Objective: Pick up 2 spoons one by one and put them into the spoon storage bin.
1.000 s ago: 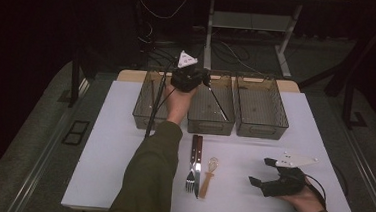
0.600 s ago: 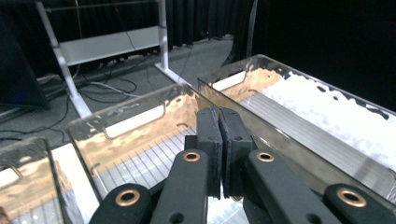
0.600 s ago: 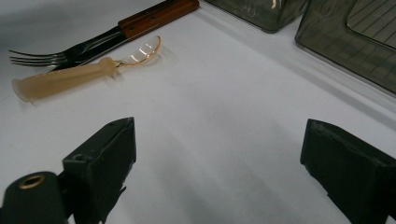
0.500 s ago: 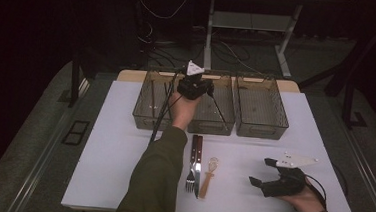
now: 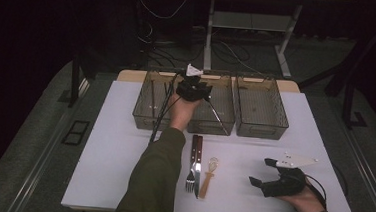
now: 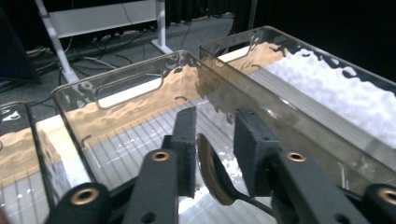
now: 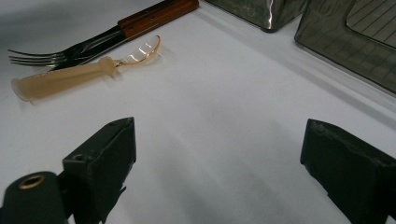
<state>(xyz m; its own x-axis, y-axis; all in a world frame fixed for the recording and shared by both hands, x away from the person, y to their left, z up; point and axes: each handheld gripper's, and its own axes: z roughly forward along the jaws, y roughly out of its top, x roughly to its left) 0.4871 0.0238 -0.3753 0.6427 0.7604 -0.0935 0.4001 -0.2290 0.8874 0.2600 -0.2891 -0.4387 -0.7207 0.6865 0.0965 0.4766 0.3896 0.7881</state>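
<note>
Hovering inside the middle bin's [image 5: 223, 119] walls, the left hand-held gripper [image 6: 215, 140] just spread off a spoon [image 6: 215, 175].

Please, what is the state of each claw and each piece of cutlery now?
Left claw: jaws have just been opening, spoon between them.
Spoon: loose between the pads, in the middle bin.
Right claw: open, empty.
Fork, knife: lying flat on table.
Plastic spoon: lying flat beside knife.
</note>
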